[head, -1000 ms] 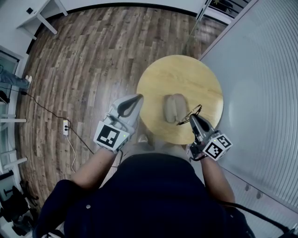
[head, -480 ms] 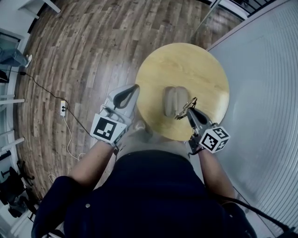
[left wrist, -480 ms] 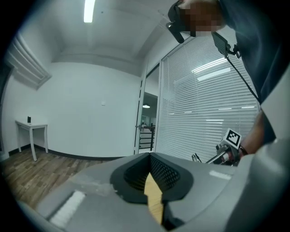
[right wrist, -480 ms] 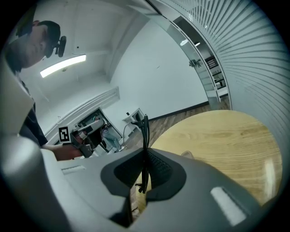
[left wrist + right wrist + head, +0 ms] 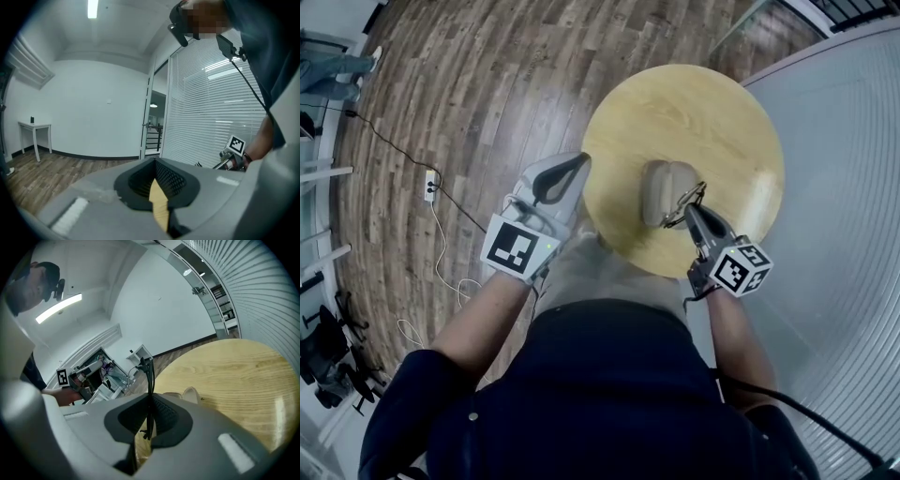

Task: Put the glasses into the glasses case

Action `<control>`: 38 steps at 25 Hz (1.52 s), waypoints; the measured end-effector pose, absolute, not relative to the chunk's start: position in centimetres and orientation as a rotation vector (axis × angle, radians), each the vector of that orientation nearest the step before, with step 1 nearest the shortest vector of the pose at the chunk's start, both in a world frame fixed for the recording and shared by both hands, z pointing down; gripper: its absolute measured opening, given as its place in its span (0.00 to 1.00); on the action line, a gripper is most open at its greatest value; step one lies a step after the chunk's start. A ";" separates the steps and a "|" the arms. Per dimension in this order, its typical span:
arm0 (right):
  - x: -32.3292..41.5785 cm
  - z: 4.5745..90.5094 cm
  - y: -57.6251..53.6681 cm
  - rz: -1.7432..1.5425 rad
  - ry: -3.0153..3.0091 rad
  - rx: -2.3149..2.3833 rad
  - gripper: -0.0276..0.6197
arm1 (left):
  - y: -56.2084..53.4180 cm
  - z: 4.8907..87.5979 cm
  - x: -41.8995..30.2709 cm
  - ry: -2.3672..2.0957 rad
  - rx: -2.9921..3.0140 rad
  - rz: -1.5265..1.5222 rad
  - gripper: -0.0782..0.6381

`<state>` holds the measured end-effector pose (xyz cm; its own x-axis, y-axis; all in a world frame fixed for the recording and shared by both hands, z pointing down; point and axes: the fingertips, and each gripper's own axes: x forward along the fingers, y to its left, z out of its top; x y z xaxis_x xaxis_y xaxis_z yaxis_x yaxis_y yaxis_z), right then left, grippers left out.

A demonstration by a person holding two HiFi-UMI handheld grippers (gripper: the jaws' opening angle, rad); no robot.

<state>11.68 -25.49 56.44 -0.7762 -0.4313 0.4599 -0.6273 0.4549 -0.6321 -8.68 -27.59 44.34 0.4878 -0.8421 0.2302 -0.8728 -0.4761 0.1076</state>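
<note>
I see a person in a dark top (image 5: 600, 394) standing at a round, light wooden worktop (image 5: 694, 103). Each hand holds a grey gripper with a cube of black and white squares on it.

A small beige glasses case (image 5: 661, 192) lies near the middle of the worktop. It shows two rounded halves side by side.

The right gripper (image 5: 689, 212) points at the right side of the case. It is clamped on the thin, dark-framed glasses (image 5: 684, 201). The thin frame is pinched tight between its black pads, and part of it sticks out past the tips. The glasses hang at the right edge of the case. I cannot tell if they touch it.

The left gripper (image 5: 578, 161) is at the left edge of the worktop, apart from the case. Its two sides are pressed together and there is nothing between them.

Under it all is a brown wooden plank floor (image 5: 469, 94). A white power strip (image 5: 429, 185) with a long cable lies on the floor to the left. White slatted blinds (image 5: 844, 187) run along the right side of the room.
</note>
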 end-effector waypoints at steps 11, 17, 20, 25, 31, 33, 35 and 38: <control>11.3 60.6 -25.2 1.247 -2.334 0.880 0.08 | -27.9 47.4 -8.5 -1.489 2.493 0.247 0.12; 10.6 61.8 -26.1 1.258 -2.280 0.861 0.08 | -28.8 48.1 -8.8 -1.465 2.471 0.267 0.12; 10.2 63.0 -26.0 1.256 -2.233 0.852 0.08 | -29.2 48.5 -9.3 -1.472 2.462 0.258 0.12; 10.0 63.8 -26.8 1.290 -2.183 0.844 0.08 | -30.2 49.2 -9.8 -1.463 2.439 0.269 0.12; 9.4 64.9 -26.7 1.305 -2.128 0.836 0.08 | -30.3 49.7 -10.5 -1.460 2.425 0.252 0.12; 9.1 65.2 -26.9 1.306 -2.119 0.822 0.08 | -30.5 49.9 -10.6 -1.460 2.416 0.249 0.12; 9.0 65.7 -27.0 1.309 -2.105 0.811 0.08 | -30.7 50.0 -10.5 -1.458 2.420 0.243 0.12; 8.9 66.5 -27.0 1.315 -2.072 0.806 0.08 | -31.0 49.9 -10.6 -1.468 2.424 0.232 0.12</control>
